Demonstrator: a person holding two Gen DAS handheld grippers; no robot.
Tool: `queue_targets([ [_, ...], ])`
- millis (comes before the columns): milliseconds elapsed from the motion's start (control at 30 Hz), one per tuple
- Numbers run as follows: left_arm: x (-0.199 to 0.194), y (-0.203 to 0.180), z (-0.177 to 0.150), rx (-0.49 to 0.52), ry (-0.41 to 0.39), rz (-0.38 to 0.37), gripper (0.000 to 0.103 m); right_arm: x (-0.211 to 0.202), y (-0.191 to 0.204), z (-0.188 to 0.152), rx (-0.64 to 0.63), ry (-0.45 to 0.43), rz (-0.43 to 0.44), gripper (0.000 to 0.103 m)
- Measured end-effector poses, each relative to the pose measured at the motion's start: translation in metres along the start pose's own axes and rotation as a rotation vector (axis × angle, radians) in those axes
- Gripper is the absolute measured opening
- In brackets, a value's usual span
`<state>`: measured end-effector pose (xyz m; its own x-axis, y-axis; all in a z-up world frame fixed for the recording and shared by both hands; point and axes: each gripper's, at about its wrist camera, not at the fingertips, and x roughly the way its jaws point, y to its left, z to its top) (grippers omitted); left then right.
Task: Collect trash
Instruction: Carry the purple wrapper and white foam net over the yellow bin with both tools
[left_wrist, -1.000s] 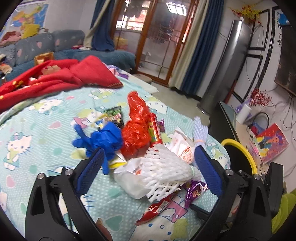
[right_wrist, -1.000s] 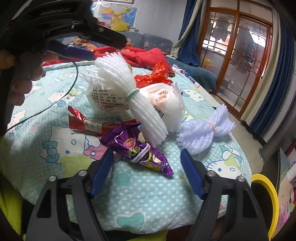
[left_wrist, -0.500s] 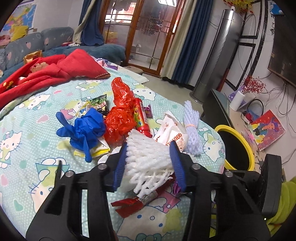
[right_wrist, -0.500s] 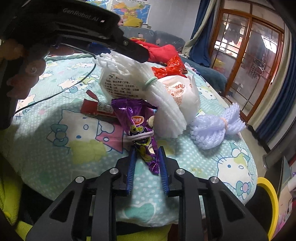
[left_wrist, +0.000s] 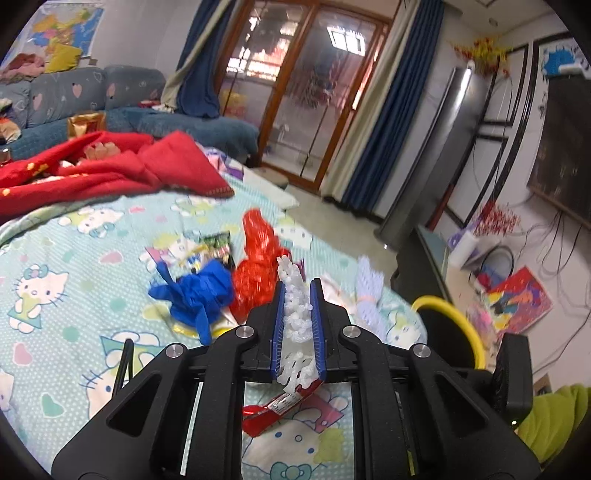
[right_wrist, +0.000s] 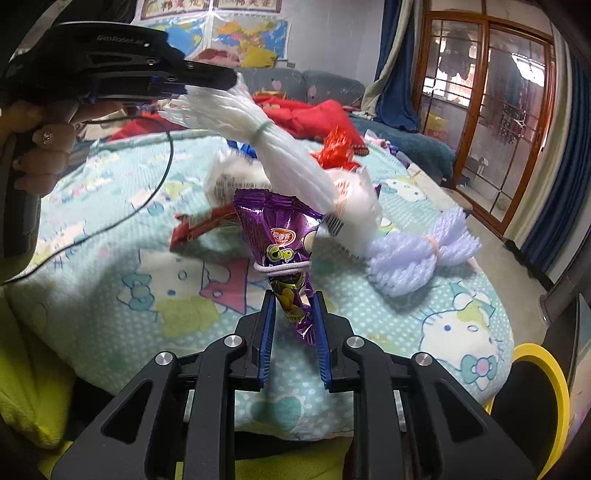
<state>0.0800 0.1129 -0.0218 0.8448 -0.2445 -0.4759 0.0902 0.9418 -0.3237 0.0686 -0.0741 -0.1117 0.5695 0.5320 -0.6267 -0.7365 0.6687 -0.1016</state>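
Whereas both were spread a second ago, your left tongs now clamp the white foam net. Your right tongs clamp the purple snack wrapper, lifted off the bed.

Daylight enters through the glass doors; fisheye edges bend and darken, and the bedspread looks motion-blurred.
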Motion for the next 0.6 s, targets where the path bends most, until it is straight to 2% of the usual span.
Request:
queue_targets([
  [167, -0.017, -0.004, 0.007, -0.027, -0.079, -0.021, 0.008, -0.006, -0.006, 0.003, 0.013, -0.012, -0.019, 0.019],
  [300, -0.021, -0.014, 0.01, -0.007, -0.077, -0.033, 0.008, -0.016, -0.018, 0.005, 0.04, -0.035, -0.045, 0.019],
  [600, -0.033, -0.054, 0.006, 0.082, -0.11, -0.023, 0.008, -0.058, -0.075, 0.004, 0.202, -0.105, -0.162, 0.019],
])
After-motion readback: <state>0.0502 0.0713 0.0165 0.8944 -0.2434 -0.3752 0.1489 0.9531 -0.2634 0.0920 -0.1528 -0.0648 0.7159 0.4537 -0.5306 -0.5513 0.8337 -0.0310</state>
